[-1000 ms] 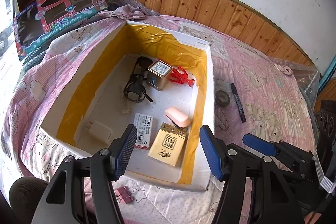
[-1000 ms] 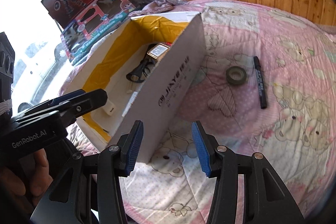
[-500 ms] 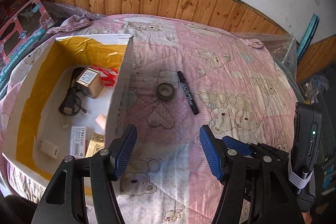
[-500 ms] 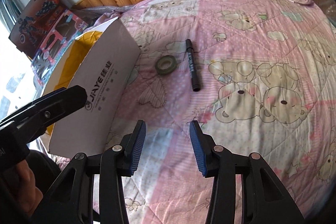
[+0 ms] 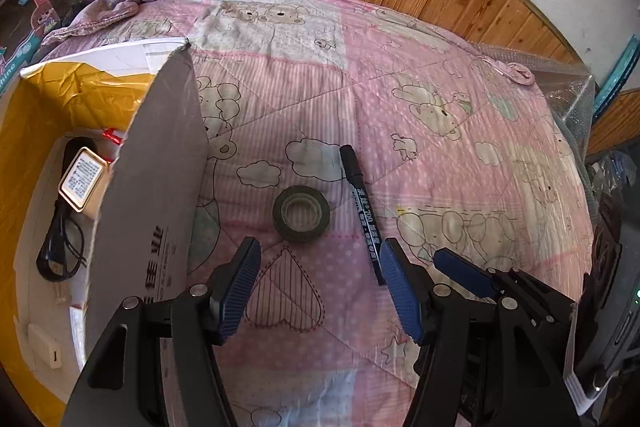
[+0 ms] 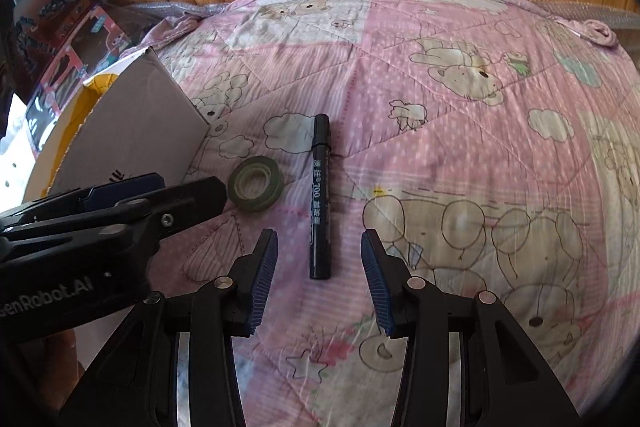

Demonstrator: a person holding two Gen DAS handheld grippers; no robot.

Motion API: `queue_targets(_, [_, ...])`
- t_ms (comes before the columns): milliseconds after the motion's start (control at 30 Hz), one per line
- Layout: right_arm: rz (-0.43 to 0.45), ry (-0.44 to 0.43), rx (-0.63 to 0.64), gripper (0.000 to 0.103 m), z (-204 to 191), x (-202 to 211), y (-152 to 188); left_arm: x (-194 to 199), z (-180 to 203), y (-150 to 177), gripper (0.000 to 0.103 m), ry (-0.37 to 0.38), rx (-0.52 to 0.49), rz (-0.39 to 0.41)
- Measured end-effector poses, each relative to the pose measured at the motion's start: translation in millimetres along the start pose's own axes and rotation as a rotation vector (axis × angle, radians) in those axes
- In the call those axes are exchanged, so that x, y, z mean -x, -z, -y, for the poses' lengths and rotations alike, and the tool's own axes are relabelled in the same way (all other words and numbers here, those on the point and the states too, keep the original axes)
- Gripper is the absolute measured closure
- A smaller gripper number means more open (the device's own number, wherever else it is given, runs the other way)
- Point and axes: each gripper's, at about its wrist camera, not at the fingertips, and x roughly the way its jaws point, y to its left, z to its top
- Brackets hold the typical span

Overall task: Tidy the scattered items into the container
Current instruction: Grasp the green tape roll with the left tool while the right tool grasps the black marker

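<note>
On the pink quilted bed (image 6: 460, 155), wide free cloth lies right of the cardboard box (image 5: 152, 187). The black marker (image 6: 321, 195) lies flat between the spread fingers of the right claw (image 6: 320, 279), cap pointing away. Just beside it, a round green tape roll (image 5: 302, 213) lies ahead of the left claw (image 5: 320, 287), also apart and empty.

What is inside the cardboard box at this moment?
In the cardboard box, lined with yellow tape, I see a small metal tin, a black cable, something red and a white block. The near wall hides the rest of the floor.
</note>
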Motion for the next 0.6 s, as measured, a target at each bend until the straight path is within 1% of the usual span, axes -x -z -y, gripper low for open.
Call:
queue_targets(100, [-0.011,0.009,0.035,0.056,-1.8,-17.7,-6.8,-26.6,-0.9,-9.0,0.04,-0.021,-0.015,-0.043])
queue_targets(267, [-0.03,0.02,0.071,0.056,-0.6,-46.4,-12.2,-61.5,-3.9,-18.1,0.04,-0.057,-0.019,-0.07])
queue_targets(333, [-0.009,0.029,0.085,0.056,-0.3,-51.3,-13.9,-73.9,-5.8,-18.3,0.04,-0.068,-0.009,-0.086])
queue_targets(367, [0.0,0.031,0.092,0.058,-0.3,-52.4,-14.7,-77.9,-7.1,-17.9,0.04,-0.073,-0.004,-0.082])
queue_targets(400, [0.004,0.036,0.096,0.06,-0.2,-53.4,-15.3,-77.5,-6.3,-17.7,0.04,-0.079,-0.013,-0.055])
queue_targets(433, [0.009,0.05,0.104,0.069,-0.8,-53.7,-15.4,-78.0,-5.1,-17.6,0.04,-0.082,-0.025,-0.047])
queue_targets(467, [0.014,0.064,0.11,0.08,-0.8,-53.6,-15.3,-77.6,-4.9,-17.8,0.041,-0.071,-0.03,-0.046])
queue_targets(500, [0.013,0.066,0.106,0.083,0.9,-53.1,-15.4,-76.5,-4.6,-17.8,0.054,-0.073,-0.037,-0.044])
queue_targets(533, [0.009,0.056,0.092,0.088,3.8,-51.7,-15.9,-74.8,-4.0,-17.6,0.054,-0.075,-0.05,-0.041])
queue_targets(600, [-0.003,0.04,0.061,0.089,10.2,-47.7,-15.4,-71.7,-4.6,-15.9,0.054,-0.069,-0.053,-0.042])
